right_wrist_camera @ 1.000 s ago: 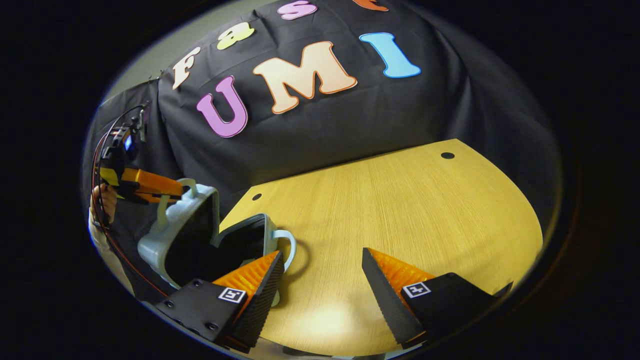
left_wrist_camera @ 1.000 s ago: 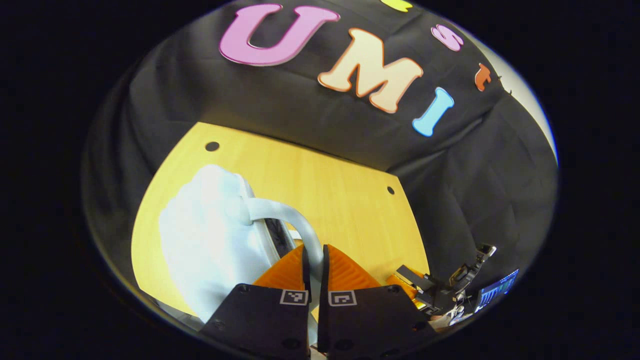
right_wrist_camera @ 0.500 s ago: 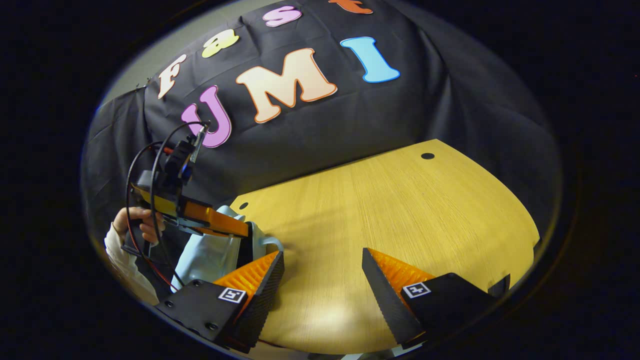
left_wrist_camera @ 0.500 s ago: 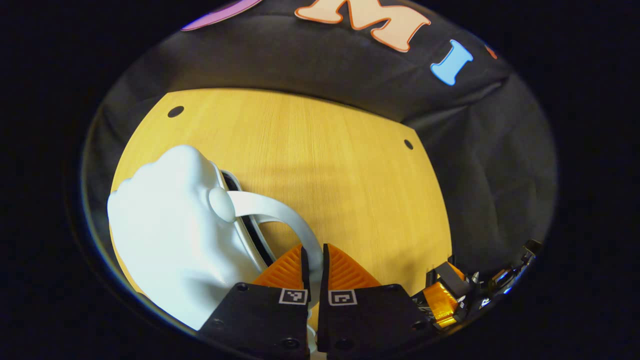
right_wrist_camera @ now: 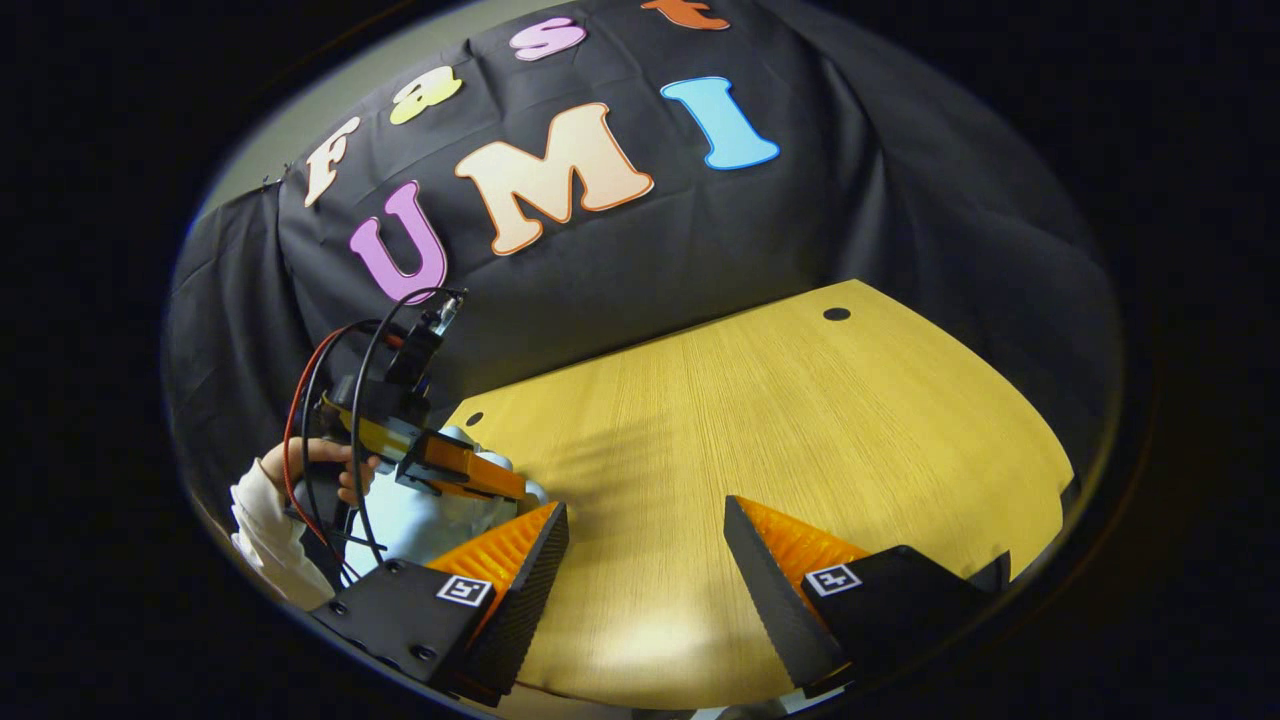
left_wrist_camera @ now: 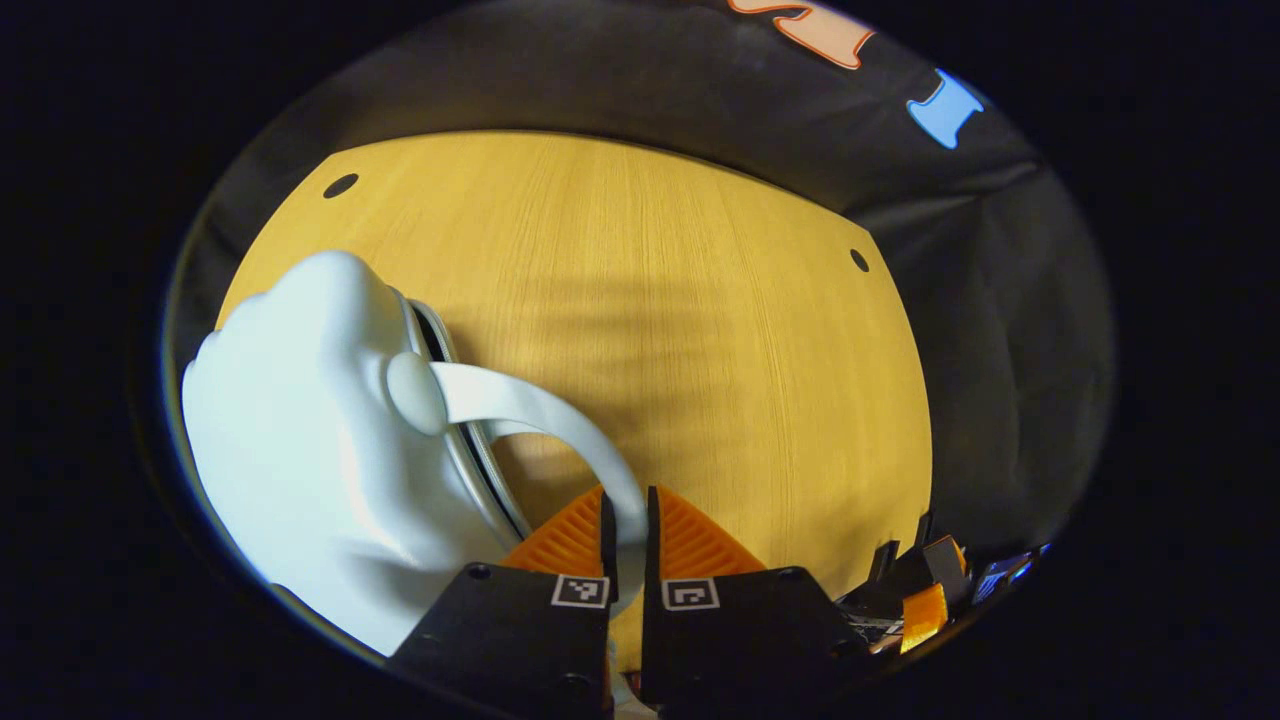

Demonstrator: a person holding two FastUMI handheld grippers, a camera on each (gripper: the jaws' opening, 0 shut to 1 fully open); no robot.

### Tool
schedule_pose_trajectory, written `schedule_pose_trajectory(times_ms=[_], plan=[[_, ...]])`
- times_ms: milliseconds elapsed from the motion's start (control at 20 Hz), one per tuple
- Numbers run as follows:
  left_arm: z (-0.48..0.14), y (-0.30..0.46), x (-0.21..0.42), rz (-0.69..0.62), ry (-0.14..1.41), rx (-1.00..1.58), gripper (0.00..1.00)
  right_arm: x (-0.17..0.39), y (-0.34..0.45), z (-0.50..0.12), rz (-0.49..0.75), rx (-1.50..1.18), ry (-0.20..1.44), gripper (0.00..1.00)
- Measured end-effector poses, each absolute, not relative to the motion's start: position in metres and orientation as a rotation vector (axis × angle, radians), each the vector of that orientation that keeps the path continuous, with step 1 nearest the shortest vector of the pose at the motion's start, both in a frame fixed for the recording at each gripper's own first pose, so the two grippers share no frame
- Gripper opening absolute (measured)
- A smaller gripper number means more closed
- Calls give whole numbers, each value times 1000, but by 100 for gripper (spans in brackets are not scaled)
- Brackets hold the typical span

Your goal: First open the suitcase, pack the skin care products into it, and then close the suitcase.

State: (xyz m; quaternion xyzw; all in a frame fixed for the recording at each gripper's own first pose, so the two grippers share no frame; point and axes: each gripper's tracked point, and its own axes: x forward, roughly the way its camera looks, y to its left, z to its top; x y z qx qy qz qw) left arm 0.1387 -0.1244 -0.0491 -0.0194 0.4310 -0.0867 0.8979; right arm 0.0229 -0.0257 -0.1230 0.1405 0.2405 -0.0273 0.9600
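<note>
In the left gripper view, the left tongs (left_wrist_camera: pixel 627 520) are pinched narrow on the pale curved handle (left_wrist_camera: pixel 545 420) of the suitcase (left_wrist_camera: pixel 310 450), with one finger pressing on each side of the strap where it loops down between them. The handle runs up and leftward from the tongs to a round knob on the suitcase's shell. The suitcase, a pale blue-white hard shell, lies on the wooden tabletop (left_wrist_camera: pixel 700 330) to the left of the tongs; its two halves sit close together, leaving a thin dark seam along the rim just beside the handle. Ahead of the tongs the tabletop stretches to the black cloth wall, and two small dark holes sit near its far corners. Low to the right of the tongs, part of the right tongs (left_wrist_camera: pixel 920 600) shows at the tabletop's edge.

In the right gripper view, the right tongs (right_wrist_camera: pixel 645 560) stand wide, their fingers well apart above the near part of the tabletop (right_wrist_camera: pixel 800 420), touching nothing. To the left of them, the left tongs (right_wrist_camera: pixel 475 470) sit low over the suitcase (right_wrist_camera: pixel 420 515), held by a hand (right_wrist_camera: pixel 325 465) in a white sleeve, with red and black cables looping above it.
</note>
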Motion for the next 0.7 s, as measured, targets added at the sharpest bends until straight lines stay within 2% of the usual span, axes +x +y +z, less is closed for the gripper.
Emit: schedule_pose_trajectory(times_ms=[100, 150, 250, 300, 350, 400, 500, 600, 650, 700], plan=[[-49, -124, 138, -153, 882, -20, 12, 22, -27, -120, -38, 284, 483, 97], [-46, -122, 132, -135, 879, -20, 12, 21, -28, -119, -29, 287, 482, 98], [-41, -124, 122, -123, 868, -31, 23, 23, -32, -114, -11, 292, 474, 98], [-36, -124, 116, -114, 860, -20, 53, 23, -33, -111, -1, 291, 467, 97], [-37, -125, 114, -108, 850, -12, 59, 24, -36, -108, 8, 289, 462, 97], [-35, -129, 107, -106, 841, -1, 76, 23, -39, -105, 15, 286, 455, 97], [-37, -142, 95, -100, 829, 28, 92, 22, -46, -100, 26, 288, 444, 97], [-38, -151, 77, -89, 822, 56, 98, 23, -53, -93, 35, 289, 429, 97], [-37, -152, 67, -91, 818, 66, 93, 23, -56, -90, 39, 285, 422, 98], [-36, -152, 56, -99, 820, 65, 93, 22, -59, -89, 43, 279, 418, 97]])
